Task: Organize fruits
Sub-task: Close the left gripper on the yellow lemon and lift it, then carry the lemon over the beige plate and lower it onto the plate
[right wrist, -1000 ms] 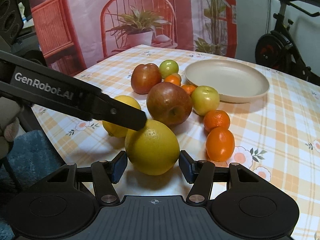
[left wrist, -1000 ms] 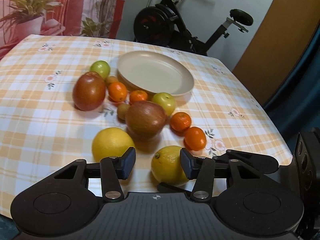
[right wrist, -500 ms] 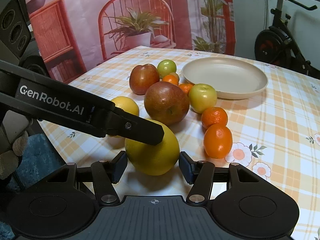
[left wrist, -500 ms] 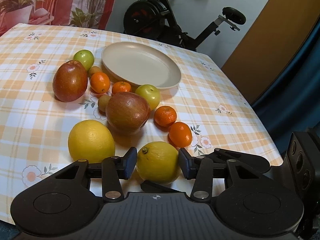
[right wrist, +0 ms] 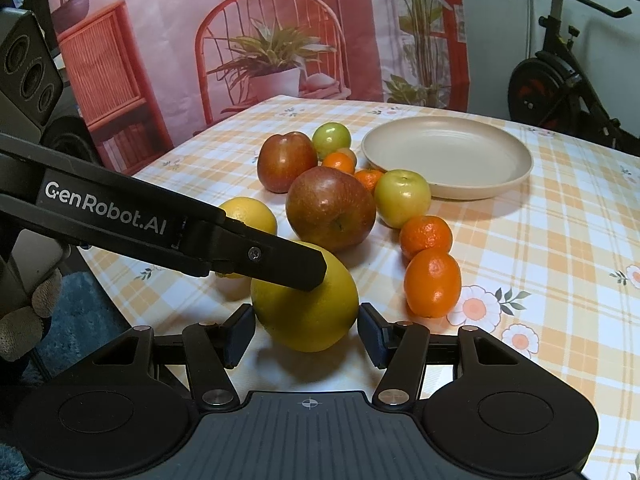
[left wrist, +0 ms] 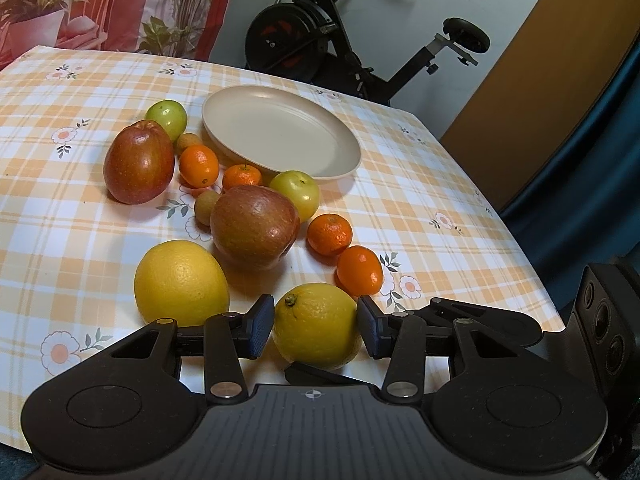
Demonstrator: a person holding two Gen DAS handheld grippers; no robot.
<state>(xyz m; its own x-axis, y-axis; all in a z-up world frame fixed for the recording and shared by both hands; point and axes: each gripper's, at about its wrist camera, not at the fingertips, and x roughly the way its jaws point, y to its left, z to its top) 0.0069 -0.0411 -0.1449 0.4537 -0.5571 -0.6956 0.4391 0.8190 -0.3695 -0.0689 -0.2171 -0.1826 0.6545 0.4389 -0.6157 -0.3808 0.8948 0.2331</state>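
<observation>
A yellow lemon (left wrist: 316, 324) lies near the table's front edge, and my left gripper (left wrist: 316, 328) is shut on it, pads against both sides. In the right wrist view one left finger (right wrist: 280, 260) crosses over the lemon (right wrist: 304, 312). My right gripper (right wrist: 306, 336) stands open with its tips flanking the lemon's near part, and I see no squeeze. Beyond the lemon are a large yellow citrus (left wrist: 182, 280), two red apples (left wrist: 254, 224), two green apples (left wrist: 298, 194) and several small tangerines (left wrist: 360, 276). The beige plate (left wrist: 280, 136) behind them holds nothing.
The checked tablecloth ends close on the right (left wrist: 520, 264). An exercise bike (left wrist: 340, 40) stands behind the table. A gloved hand (right wrist: 24, 320) holds the left gripper over a blue rug (right wrist: 72, 320). A backdrop with a printed chair and plants hangs at the far left.
My left gripper has slid sideways until the lemon sits between its fingers, and its jaws have narrowed onto it. The right gripper and the other fruits have stayed put.
</observation>
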